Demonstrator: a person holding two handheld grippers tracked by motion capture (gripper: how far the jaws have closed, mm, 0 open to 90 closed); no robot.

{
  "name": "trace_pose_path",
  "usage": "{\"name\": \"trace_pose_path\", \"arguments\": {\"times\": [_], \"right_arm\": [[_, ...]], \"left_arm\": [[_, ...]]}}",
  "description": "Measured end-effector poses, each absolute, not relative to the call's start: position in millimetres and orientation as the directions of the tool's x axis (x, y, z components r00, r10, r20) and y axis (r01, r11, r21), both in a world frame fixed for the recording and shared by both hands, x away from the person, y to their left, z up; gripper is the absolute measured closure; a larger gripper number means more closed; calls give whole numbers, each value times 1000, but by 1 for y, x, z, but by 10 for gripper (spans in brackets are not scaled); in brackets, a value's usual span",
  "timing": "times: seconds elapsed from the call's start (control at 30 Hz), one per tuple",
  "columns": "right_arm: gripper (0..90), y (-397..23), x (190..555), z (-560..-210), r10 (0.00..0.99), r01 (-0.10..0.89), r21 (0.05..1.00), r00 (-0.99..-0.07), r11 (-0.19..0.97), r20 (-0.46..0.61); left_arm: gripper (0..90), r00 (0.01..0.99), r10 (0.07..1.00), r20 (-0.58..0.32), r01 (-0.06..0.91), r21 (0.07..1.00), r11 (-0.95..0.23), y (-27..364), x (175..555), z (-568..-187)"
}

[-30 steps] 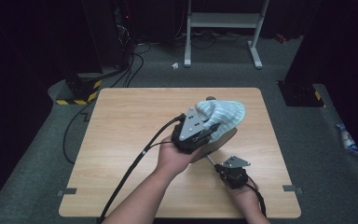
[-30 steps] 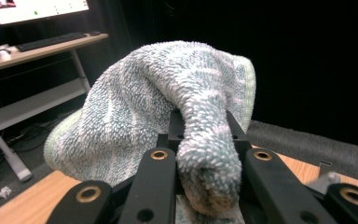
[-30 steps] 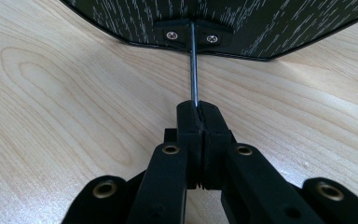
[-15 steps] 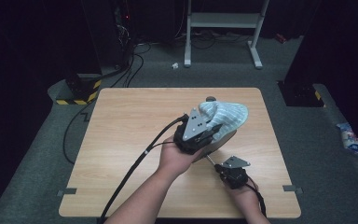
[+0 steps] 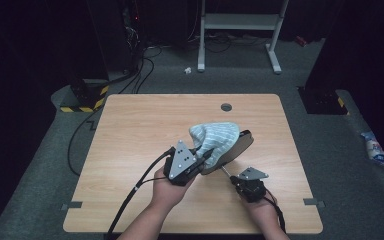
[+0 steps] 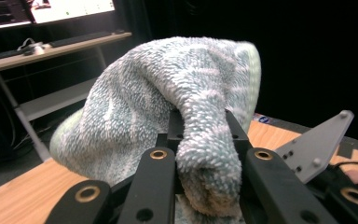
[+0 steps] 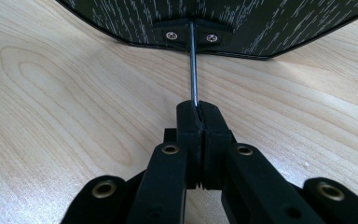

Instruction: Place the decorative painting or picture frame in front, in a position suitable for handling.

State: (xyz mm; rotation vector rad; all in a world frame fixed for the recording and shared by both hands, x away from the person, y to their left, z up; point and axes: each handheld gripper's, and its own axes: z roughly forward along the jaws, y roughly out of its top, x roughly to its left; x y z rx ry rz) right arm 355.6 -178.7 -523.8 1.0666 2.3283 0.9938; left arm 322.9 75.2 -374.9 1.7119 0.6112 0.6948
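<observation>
1. The towel (image 5: pixel 215 138) is pale blue-green with thin white stripes; up close (image 6: pixel 177 107) it's fuzzy teal-and-white terry.
2. The board (image 5: pixel 237 145) under the towel is black with fine white flecks (image 7: pixel 261 23), and a silvery metal rod (image 7: pixel 194 70) comes off its edge.
3. The table (image 5: pixel 140 135) beneath the towel is light wood with wavy grain.
4. Both grippers, left (image 5: pixel 202 157) and right (image 5: pixel 235 179), are black with grey plates and brass-ringed holes.
5. The floor (image 5: pixel 45 150) left of the table is grey carpet.
</observation>
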Motion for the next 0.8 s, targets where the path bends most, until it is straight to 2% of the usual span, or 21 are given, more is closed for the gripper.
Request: {"name": "trace_pose_path", "arguments": {"times": [0.2,0.37,0.47,0.6,0.8], "right_arm": [[880,-179,356,-524,773,496,739,-632,456,-52],[879,-179,356,-524,776,501,739,-629,450,-46],[880,-179,356,-524,777,504,738,-628,448,-43],[880,-179,356,-524,776,499,739,-629,453,-50],[880,-179,356,-524,775,498,739,-630,454,-51]], "left_arm": [[788,676,729,112,68,975,-213,88,320,-391],[786,679,730,82,130,965,-229,94,320,-415],[785,678,734,50,146,969,-201,100,319,-420],[785,679,732,45,102,983,-155,104,314,-402],[782,705,703,94,25,987,-157,87,308,-373]]}}
